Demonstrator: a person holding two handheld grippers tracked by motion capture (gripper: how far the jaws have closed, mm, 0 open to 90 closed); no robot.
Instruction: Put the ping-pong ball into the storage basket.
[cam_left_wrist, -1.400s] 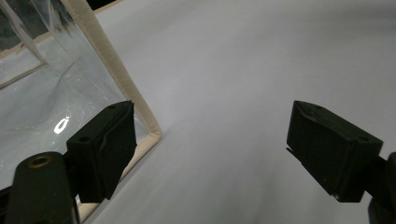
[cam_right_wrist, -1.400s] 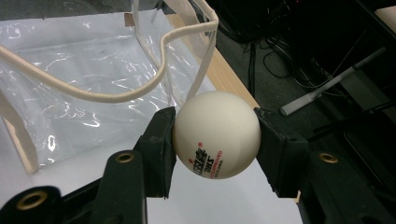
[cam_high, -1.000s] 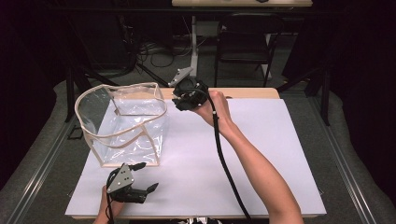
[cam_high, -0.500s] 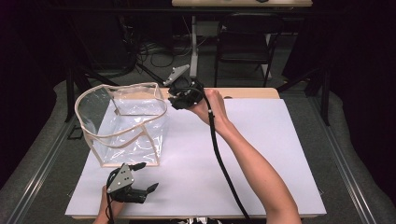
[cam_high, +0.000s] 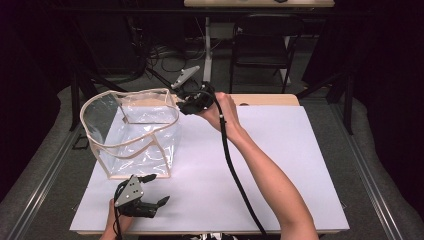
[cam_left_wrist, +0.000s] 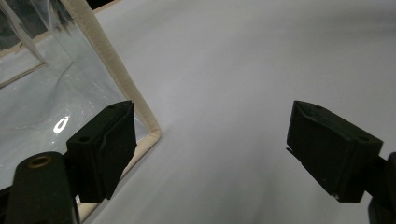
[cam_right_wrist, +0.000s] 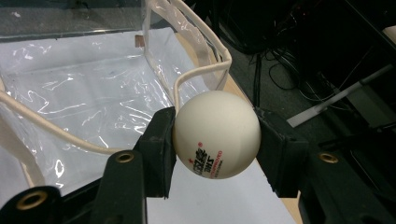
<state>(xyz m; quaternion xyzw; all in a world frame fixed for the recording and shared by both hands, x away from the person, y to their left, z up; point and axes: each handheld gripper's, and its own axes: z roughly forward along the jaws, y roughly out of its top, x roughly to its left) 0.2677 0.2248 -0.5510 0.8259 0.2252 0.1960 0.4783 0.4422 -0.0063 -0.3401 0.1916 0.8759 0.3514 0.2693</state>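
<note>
A clear plastic bag with cream trim is seen beside both grippers on the white table. The left gripper is held wide open, nothing in it. A white ping-pong ball is pinched in the right gripper, right by the bag's rim.

The ball is off-white with red and dark print low on its face; the bag is clear plastic edged in cream binding; the table top is white; both grippers' jaws are matt black.
</note>
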